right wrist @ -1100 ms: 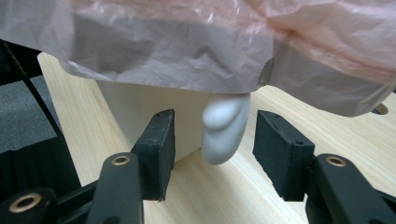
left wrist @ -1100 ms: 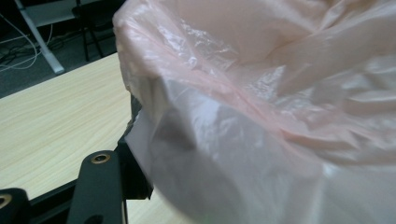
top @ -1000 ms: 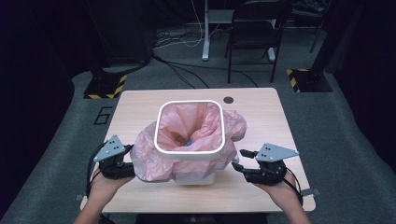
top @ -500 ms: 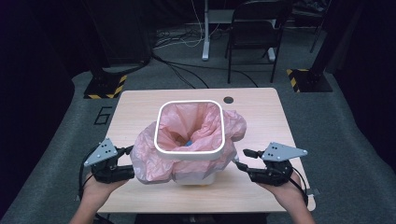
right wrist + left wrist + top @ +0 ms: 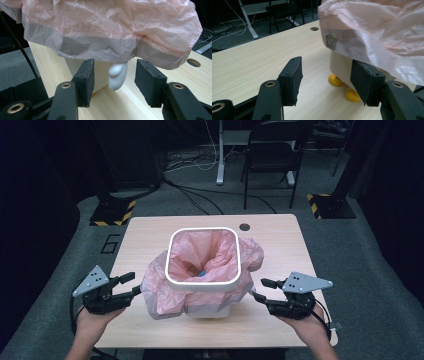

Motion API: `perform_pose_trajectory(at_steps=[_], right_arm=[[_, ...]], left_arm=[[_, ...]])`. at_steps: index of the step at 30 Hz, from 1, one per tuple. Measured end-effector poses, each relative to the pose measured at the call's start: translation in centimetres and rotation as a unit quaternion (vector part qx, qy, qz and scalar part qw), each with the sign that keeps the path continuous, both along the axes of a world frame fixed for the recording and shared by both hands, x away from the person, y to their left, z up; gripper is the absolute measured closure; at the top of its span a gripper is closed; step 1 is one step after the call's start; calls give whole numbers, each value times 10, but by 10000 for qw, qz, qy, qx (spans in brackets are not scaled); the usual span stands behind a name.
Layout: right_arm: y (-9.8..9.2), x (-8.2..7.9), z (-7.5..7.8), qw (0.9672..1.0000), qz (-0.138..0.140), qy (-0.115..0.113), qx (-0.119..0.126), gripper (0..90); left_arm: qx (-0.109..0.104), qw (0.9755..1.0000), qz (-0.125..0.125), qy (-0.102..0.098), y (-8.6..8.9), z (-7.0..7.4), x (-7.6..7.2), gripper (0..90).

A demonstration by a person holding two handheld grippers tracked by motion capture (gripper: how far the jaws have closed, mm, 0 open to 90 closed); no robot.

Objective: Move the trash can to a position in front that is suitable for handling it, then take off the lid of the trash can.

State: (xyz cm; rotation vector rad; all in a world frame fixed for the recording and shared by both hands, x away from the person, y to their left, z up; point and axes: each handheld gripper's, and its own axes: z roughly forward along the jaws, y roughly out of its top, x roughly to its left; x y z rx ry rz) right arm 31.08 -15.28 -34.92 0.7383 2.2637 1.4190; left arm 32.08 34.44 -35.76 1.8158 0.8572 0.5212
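Observation:
A cream bin with a white rim (image 5: 202, 283) stands mid-table, lined with a crumpled pink bag (image 5: 160, 292) that spills over its sides. Something small and blue (image 5: 202, 272) lies inside. My left gripper (image 5: 133, 283) is level at the bin's left, a little apart from the bag; its jaws have just been closing with nothing between them, and they stand open. In the left gripper view (image 5: 325, 77) the bin's yellow feet (image 5: 335, 80) lie beyond the jaws. My right gripper (image 5: 258, 288) is open at the bin's right; its own view (image 5: 113, 80) faces the bag's hem (image 5: 100, 47) and a white rounded piece (image 5: 117, 75).
The wooden table (image 5: 150, 235) has a round hole (image 5: 244, 226) at its far right. A black chair (image 5: 272, 150) and a desk leg (image 5: 220, 155) stand on the floor behind. Bare wood lies on both sides of the bin.
My left gripper has drawn leftward, away from the bag. The right gripper has hardly shifted. The bin and bag stay put.

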Motion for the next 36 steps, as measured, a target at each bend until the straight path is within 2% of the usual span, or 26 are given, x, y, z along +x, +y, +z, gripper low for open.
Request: perform_pose_trajectory(at_steps=[8,13,19,24,36], right_arm=[[2,3,6,10000,47,-35,12,491],[5,2,9,9999,116,-74,-19,493],[6,2,15,9998,183,-95,-20,495],[6,0,20,9996,225,-156,21,493],[7,3,30,9993,350,-132,42,512]], left_arm=[[-72,9999,84,-14,6,6,4,428],[-215,9998,10,-34,7,12,6,426],[-237,9997,-89,-55,5,22,8,421],[-339,9992,-202,-60,3,32,11,409],[-199,9990,-400,-10,-7,45,21,416]])
